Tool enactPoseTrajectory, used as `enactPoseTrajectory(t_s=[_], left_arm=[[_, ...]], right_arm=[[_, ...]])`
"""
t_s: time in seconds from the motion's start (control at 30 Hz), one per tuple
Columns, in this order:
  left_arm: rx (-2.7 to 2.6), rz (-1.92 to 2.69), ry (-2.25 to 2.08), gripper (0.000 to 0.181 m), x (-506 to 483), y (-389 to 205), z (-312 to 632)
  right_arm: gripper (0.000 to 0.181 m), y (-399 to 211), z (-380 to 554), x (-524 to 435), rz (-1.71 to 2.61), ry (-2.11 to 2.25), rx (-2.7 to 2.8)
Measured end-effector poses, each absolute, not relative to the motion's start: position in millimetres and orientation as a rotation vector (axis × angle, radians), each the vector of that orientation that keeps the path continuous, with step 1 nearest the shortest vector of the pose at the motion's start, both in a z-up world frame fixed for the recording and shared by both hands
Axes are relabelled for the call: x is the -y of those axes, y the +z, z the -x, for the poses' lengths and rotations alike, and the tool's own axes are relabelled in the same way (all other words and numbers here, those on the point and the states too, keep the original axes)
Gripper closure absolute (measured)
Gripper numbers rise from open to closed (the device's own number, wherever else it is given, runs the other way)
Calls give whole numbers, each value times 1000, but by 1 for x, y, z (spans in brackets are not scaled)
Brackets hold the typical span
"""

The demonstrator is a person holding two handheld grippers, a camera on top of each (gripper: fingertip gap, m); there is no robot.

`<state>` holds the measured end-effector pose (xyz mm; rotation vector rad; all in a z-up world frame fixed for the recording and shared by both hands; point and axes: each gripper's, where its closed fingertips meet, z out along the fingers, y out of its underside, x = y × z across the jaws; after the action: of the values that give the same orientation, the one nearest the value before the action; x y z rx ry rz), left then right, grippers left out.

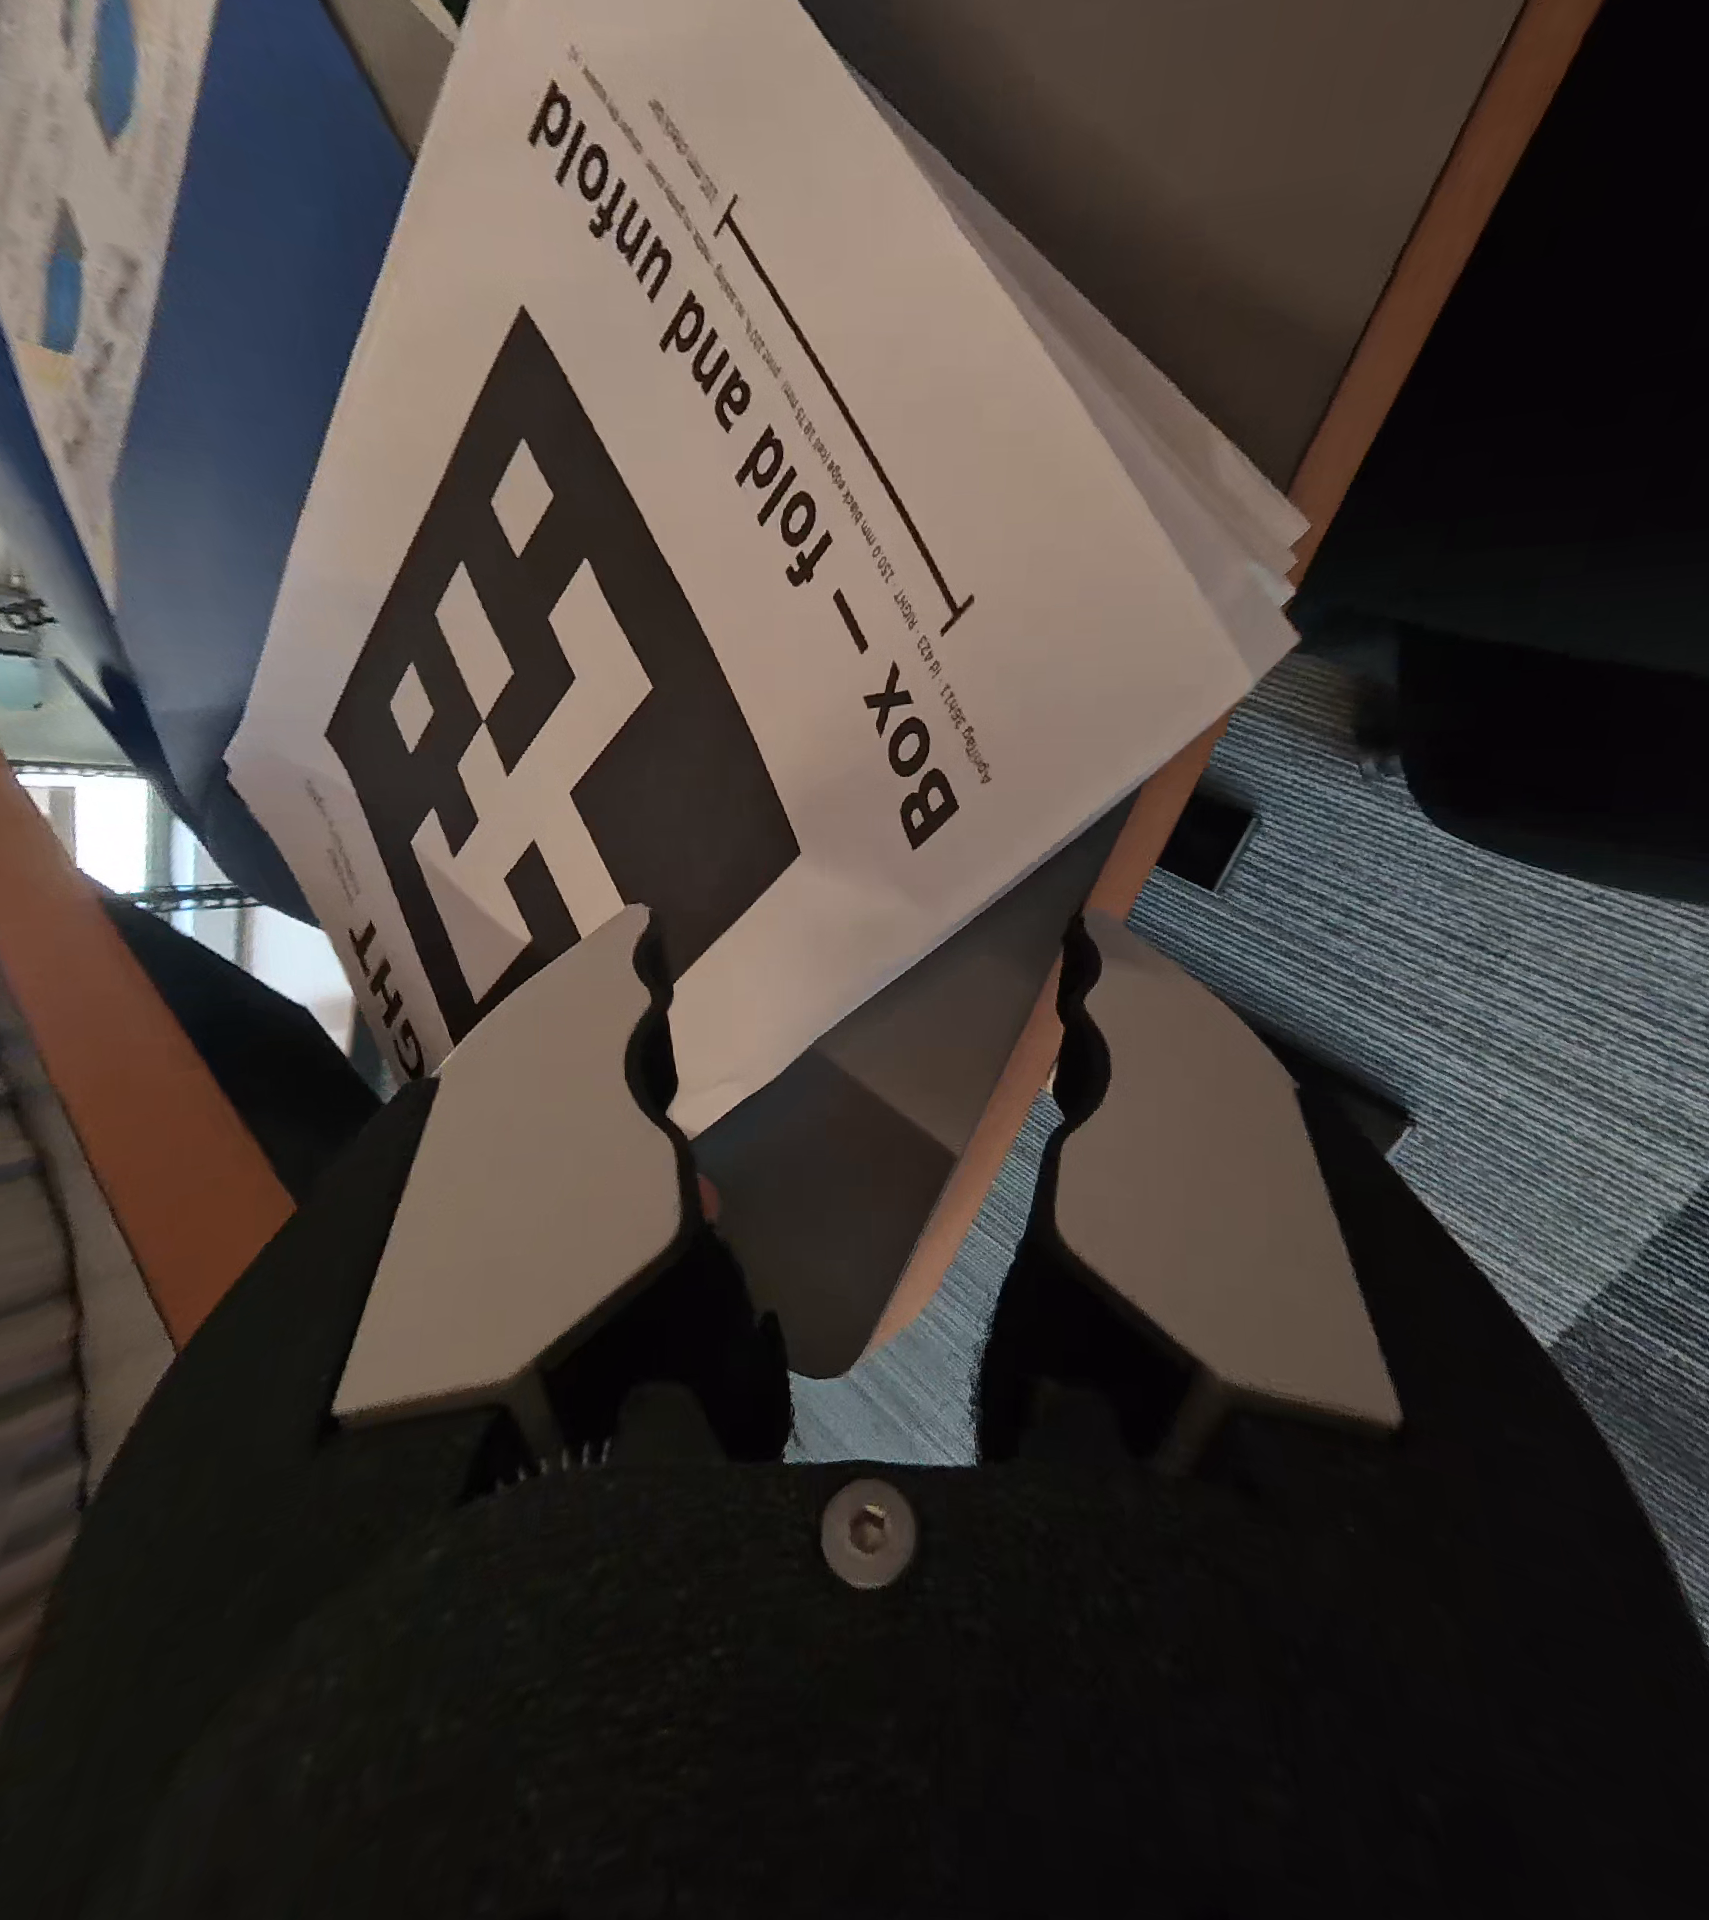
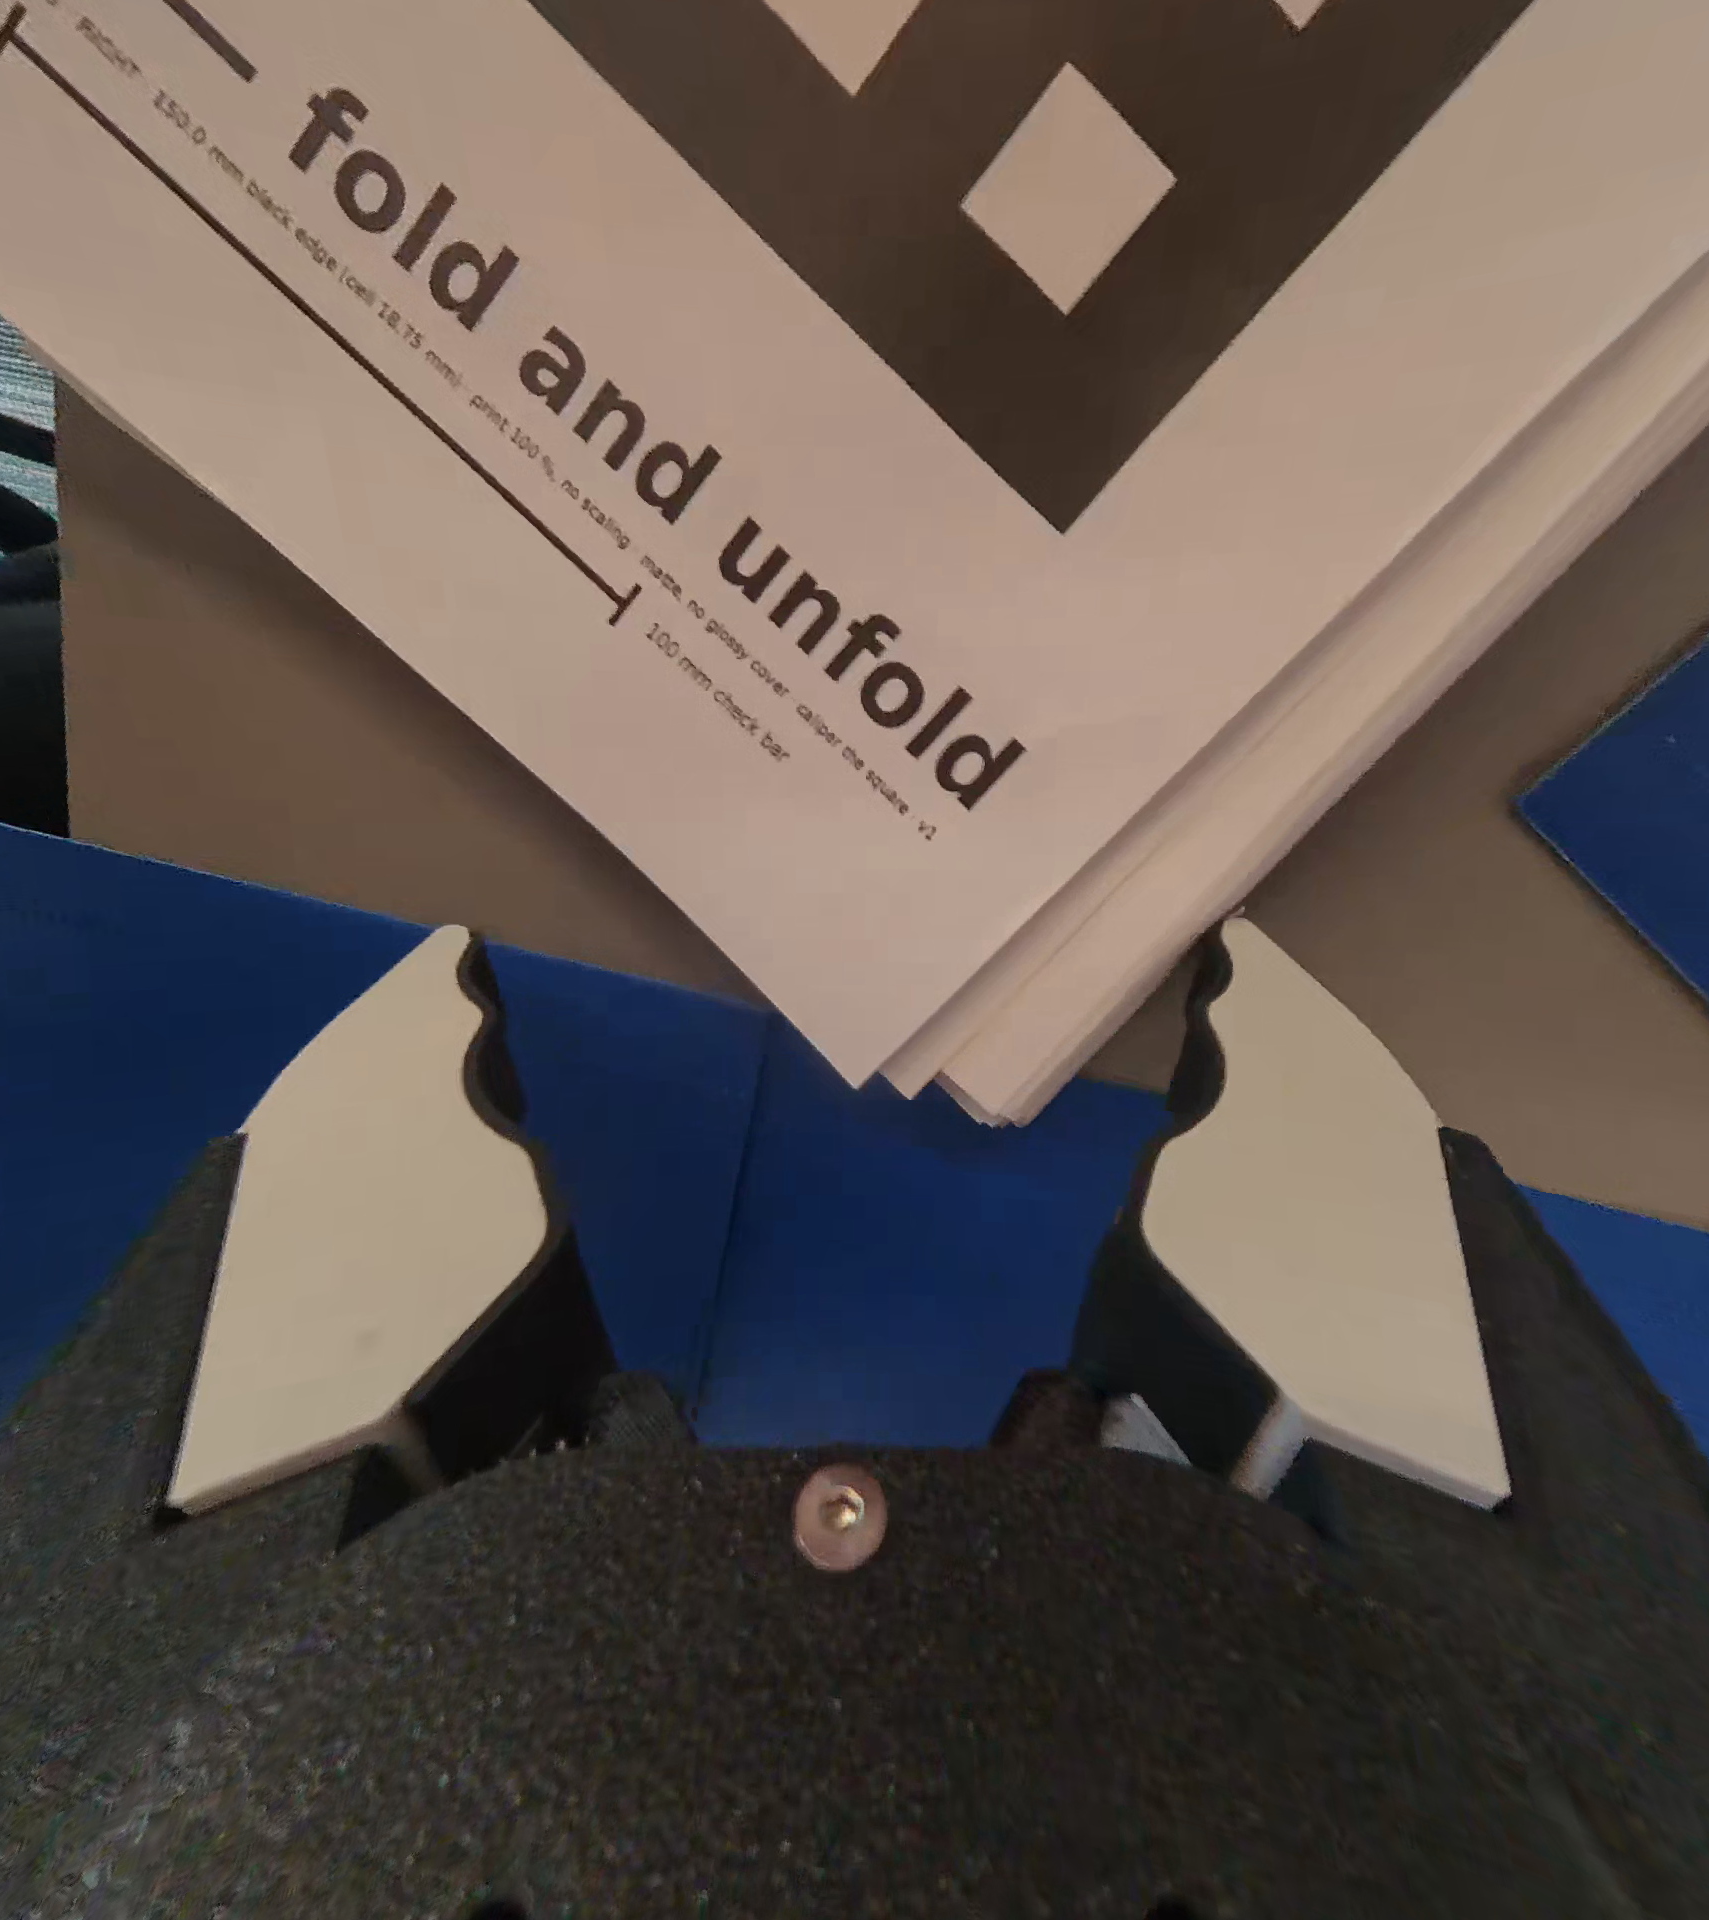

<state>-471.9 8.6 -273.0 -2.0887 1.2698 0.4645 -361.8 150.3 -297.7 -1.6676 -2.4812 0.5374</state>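
Note:
A stack of white printed sheets (image 1: 1037, 468) with a large black square marker lies on a grey table (image 1: 1141, 208). My left gripper (image 1: 860, 935) is open and empty. One lower corner of the stack lies between its jaws, close to the left finger (image 1: 538, 1143). In the right wrist view the same stack (image 2: 829, 914) lies just ahead. My right gripper (image 2: 845, 935) is open and empty, and the stack's corner points into its gap. The right fingertip (image 2: 1245, 997) is against the stack's edge. A flat blue cardboard sheet (image 2: 881, 1247) lies under this gripper.
Blue cardboard (image 1: 206, 468) also lies left of the stack, and another blue piece (image 2: 1681, 831) lies at the right. The table has a wood-coloured edge (image 1: 1401, 312). Beyond it are grey-blue carpet (image 1: 1452, 1039) and a black chair (image 1: 1608, 416). About 20 cm separates my left fingertips from my right.

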Motion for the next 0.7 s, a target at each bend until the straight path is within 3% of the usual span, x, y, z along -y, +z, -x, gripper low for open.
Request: enactPoseTrajectory(t_s=[0.17, 0.4, 0.53, 0.7], left_arm=[[-1280, 2138, 335, 124, -10, -274, 463], [-1308, 2203, 286, 121, -8, -276, 453], [-1320, 2228, 329, 110, -1, -269, 451], [-1332, 2124, 441, 78, 6, -270, 441]], right_arm=[[55, -297, 359, -139, 1662, 537, 2508], [41, -296, 359, -127, 1712, 518, 2487], [50, -292, 356, -136, 1718, 581, 2510], [35, -298, 353, -144, 1727, 517, 2542]])
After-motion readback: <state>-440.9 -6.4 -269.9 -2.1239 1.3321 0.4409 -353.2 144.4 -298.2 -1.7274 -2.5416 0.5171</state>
